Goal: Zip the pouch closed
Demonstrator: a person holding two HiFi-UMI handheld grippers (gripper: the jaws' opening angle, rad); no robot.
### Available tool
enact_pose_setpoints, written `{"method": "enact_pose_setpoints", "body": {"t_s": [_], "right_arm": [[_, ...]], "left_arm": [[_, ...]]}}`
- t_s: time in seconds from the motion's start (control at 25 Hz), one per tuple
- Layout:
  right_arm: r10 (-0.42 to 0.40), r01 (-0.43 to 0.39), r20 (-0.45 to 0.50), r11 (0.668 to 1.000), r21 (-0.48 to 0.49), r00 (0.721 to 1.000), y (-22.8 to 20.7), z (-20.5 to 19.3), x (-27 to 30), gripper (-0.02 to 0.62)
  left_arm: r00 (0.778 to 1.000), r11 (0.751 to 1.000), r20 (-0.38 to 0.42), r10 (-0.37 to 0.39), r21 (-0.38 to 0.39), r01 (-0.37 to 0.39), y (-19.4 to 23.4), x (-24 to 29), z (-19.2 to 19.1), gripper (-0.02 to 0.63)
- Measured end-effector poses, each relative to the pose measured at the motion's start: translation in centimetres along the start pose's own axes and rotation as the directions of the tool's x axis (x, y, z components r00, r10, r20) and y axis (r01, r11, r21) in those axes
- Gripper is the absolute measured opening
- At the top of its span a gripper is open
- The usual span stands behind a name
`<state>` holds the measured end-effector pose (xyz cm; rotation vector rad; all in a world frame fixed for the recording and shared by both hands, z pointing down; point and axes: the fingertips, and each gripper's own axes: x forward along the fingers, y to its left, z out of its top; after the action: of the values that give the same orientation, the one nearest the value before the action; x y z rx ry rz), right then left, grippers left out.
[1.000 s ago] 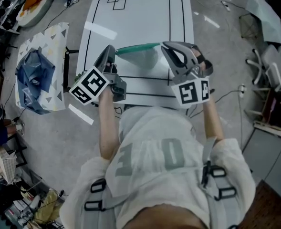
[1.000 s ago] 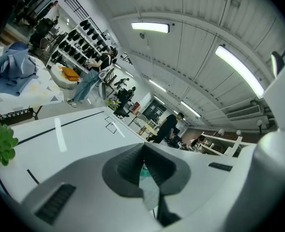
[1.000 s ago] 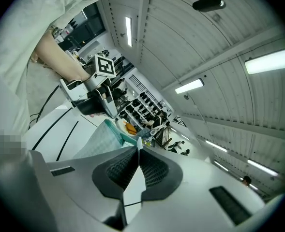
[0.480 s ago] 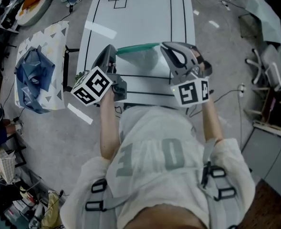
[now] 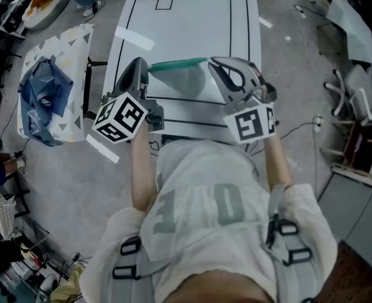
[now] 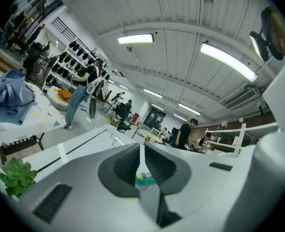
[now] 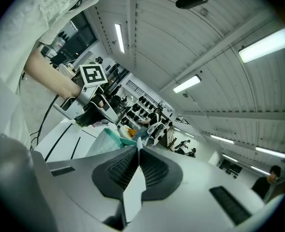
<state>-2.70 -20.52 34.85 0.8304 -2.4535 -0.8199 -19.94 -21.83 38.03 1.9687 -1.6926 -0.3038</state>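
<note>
A pale translucent pouch (image 5: 189,77) with a green zip edge (image 5: 176,63) hangs stretched between my two grippers, above the near part of the white table (image 5: 186,24). My left gripper (image 5: 145,67) is shut on the pouch's left end. In the left gripper view a thin strip with a green spot (image 6: 144,179) sits pinched between the jaws (image 6: 142,146). My right gripper (image 5: 212,62) is shut on the pouch's right end. In the right gripper view (image 7: 138,146) a thin white edge shows between the jaws, and the green-edged pouch (image 7: 114,138) runs toward the left gripper's marker cube (image 7: 93,74).
The table carries black lines and a tape strip (image 5: 135,40). On the floor at left lies a blue cloth (image 5: 40,96) on a patterned sheet. Chairs (image 5: 356,87) stand at right. A small green plant (image 6: 17,175) shows in the left gripper view, and people stand far back (image 6: 186,129).
The left gripper has rolled a little, turning its marker cube. Both grippers have shifted slightly with the pouch still stretched between them.
</note>
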Motion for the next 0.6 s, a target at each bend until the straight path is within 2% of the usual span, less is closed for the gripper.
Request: {"method": "enact_pose_setpoints", "body": {"t_s": [0.04, 0.12, 0.28, 0.48, 0.6], "right_arm": [[0.003, -0.003, 0.002, 1.0, 0.003, 1.0, 0.0, 0.1, 0.1, 0.017], [0.015, -0.015, 0.002, 1.0, 0.005, 1.0, 0.2, 0.2, 0.2, 0.017], [0.025, -0.025, -0.001, 1.0, 0.009, 1.0, 0.6, 0.3, 0.1, 0.017], [0.02, -0.019, -0.015, 1.0, 0.015, 1.0, 0.6, 0.0, 0.0, 0.017], [0.032, -0.031, -0.018, 0.999, 0.016, 0.999, 1.1, 0.2, -0.1, 0.017]], "left_arm": [[1.0, 1.0, 0.016, 0.011, 0.011, -0.011, 0.2, -0.1, 0.2, 0.015], [0.999, 0.999, 0.034, 0.022, 0.022, -0.023, 0.3, -0.4, 0.7, 0.14], [0.997, 0.999, 0.063, 0.033, 0.021, -0.034, 0.4, -1.0, 1.3, 0.141], [0.99, 0.996, 0.136, 0.025, 0.079, -0.036, -0.2, -1.7, 2.5, 0.141], [0.989, 0.993, 0.148, 0.017, 0.114, -0.034, -0.7, -2.0, 2.8, 0.141]]}}
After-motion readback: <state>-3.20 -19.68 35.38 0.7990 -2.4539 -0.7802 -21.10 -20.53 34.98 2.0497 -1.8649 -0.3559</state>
